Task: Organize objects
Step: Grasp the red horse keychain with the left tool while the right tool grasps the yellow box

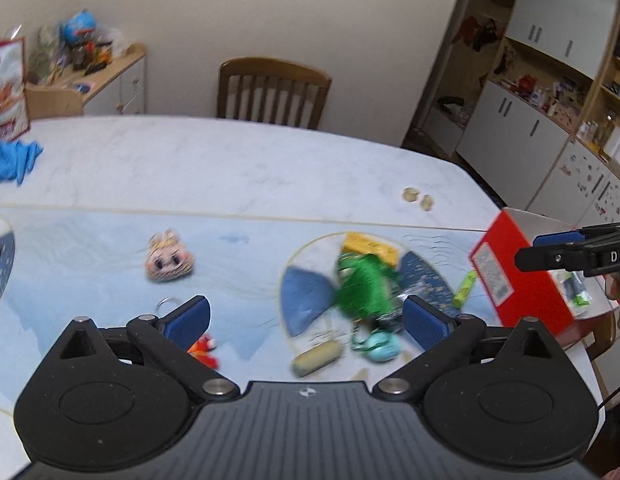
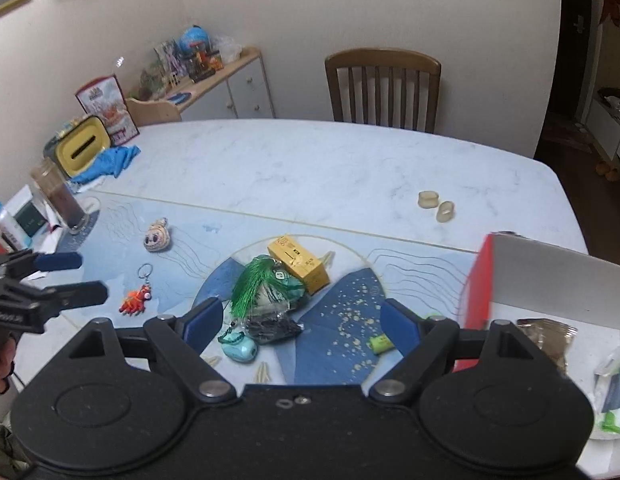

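A heap of small things sits in the middle of the blue patterned mat (image 2: 158, 280): a green tassel (image 2: 252, 286) lying with its strands fanned toward the near-left and its head toward the far-right, over a crumpled clear packet. Touching the heap's far side is a yellow box (image 2: 300, 264), its long axis running from far-left to near-right. At the near edge lies a teal pouch (image 2: 240, 347), with a dark packet (image 2: 274, 327) just beside it. A little green-and-yellow tube (image 2: 381, 344) lies apart to the right, its long axis roughly left to right in the right wrist view.

Further left on the mat are an orange crab keychain (image 2: 136, 298), ring end pointing away, and a plush doll head (image 2: 158, 237) beyond it. To the right stands an open red box (image 2: 479, 284) with white inside, already holding a few packets.

Both grippers hang above the near edge of the white marble table (image 2: 310, 160). The left gripper (image 1: 306, 318) has its blue pads wide apart, holding nothing; the right gripper (image 2: 302, 320) is likewise spread and empty over the heap. Two pale rings (image 2: 437, 206) sit on the bare table, and a wooden chair (image 2: 383, 88) stands at the far side.
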A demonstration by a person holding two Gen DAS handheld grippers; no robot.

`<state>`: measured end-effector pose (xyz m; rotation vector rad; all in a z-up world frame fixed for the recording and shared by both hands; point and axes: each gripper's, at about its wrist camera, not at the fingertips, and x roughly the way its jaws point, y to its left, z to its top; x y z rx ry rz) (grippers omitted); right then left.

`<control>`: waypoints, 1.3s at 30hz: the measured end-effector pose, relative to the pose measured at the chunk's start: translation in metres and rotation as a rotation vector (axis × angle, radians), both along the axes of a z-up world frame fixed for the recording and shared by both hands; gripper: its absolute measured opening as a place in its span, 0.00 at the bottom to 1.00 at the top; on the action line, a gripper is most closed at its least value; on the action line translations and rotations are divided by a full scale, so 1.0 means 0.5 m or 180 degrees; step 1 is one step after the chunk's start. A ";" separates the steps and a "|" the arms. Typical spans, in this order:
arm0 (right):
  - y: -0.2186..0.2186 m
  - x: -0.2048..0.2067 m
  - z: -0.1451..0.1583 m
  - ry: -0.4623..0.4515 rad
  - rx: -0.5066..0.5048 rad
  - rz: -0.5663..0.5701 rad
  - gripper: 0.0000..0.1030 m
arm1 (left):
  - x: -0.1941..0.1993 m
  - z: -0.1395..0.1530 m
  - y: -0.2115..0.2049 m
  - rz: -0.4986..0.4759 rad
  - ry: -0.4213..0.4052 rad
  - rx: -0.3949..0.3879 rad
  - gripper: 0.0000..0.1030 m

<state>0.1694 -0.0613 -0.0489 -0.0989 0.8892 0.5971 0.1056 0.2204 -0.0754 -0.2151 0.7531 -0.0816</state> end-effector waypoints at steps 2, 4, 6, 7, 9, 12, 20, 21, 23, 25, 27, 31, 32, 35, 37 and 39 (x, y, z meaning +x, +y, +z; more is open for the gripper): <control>0.026 0.007 -0.013 0.0011 -0.0061 0.0001 0.82 | 0.003 -0.023 0.026 0.0053 0.0055 -0.0036 1.00; 0.052 0.014 -0.026 0.0020 -0.0134 0.0009 0.82 | 0.008 -0.046 0.050 0.0124 0.0144 -0.0013 1.00; 0.078 0.024 -0.038 0.0030 -0.0206 0.0014 0.82 | 0.010 -0.067 0.070 0.0152 0.0224 -0.0003 1.00; 0.088 0.029 -0.041 0.0021 -0.0232 0.0013 0.81 | 0.011 -0.078 0.079 0.0161 0.0264 0.0024 1.00; 0.108 0.043 -0.045 0.0003 -0.0262 0.0013 0.81 | 0.014 -0.096 0.089 0.0161 0.0304 0.0104 1.00; 0.133 0.070 -0.056 -0.0017 -0.0358 -0.0004 0.81 | 0.016 -0.122 0.102 0.0169 0.0342 0.0173 1.00; 0.167 0.146 -0.107 0.0179 -0.0544 -0.0178 0.78 | 0.020 -0.176 0.116 0.0161 0.0391 0.0244 1.00; 0.170 0.156 -0.114 0.0210 -0.0562 -0.0200 0.77 | 0.020 -0.180 0.115 0.0170 0.0387 0.0275 1.00; 0.175 0.174 -0.127 0.0271 -0.0586 -0.0237 0.75 | 0.022 -0.186 0.112 0.0157 0.0359 0.0289 1.00; 0.185 0.191 -0.139 0.0333 -0.0617 -0.0255 0.69 | 0.027 -0.192 0.110 0.0148 0.0344 0.0314 1.00; 0.197 0.204 -0.150 0.0397 -0.0597 -0.0238 0.67 | 0.033 -0.197 0.107 0.0162 0.0342 0.0347 0.99; 0.226 0.222 -0.176 0.0466 -0.0654 -0.0198 0.61 | 0.042 -0.201 0.104 0.0185 0.0352 0.0367 0.99; 0.232 0.227 -0.182 0.0482 -0.0673 -0.0184 0.60 | 0.044 -0.202 0.105 0.0189 0.0358 0.0356 0.99; 0.246 0.240 -0.201 0.0532 -0.0710 -0.0142 0.57 | 0.048 -0.204 0.105 0.0193 0.0361 0.0330 0.98; 0.251 0.244 -0.211 0.0558 -0.0719 -0.0105 0.55 | 0.050 -0.206 0.103 0.0188 0.0372 0.0334 0.94; 0.250 0.253 -0.216 0.0570 -0.0694 -0.0124 0.52 | 0.051 -0.210 0.104 0.0203 0.0393 0.0339 0.90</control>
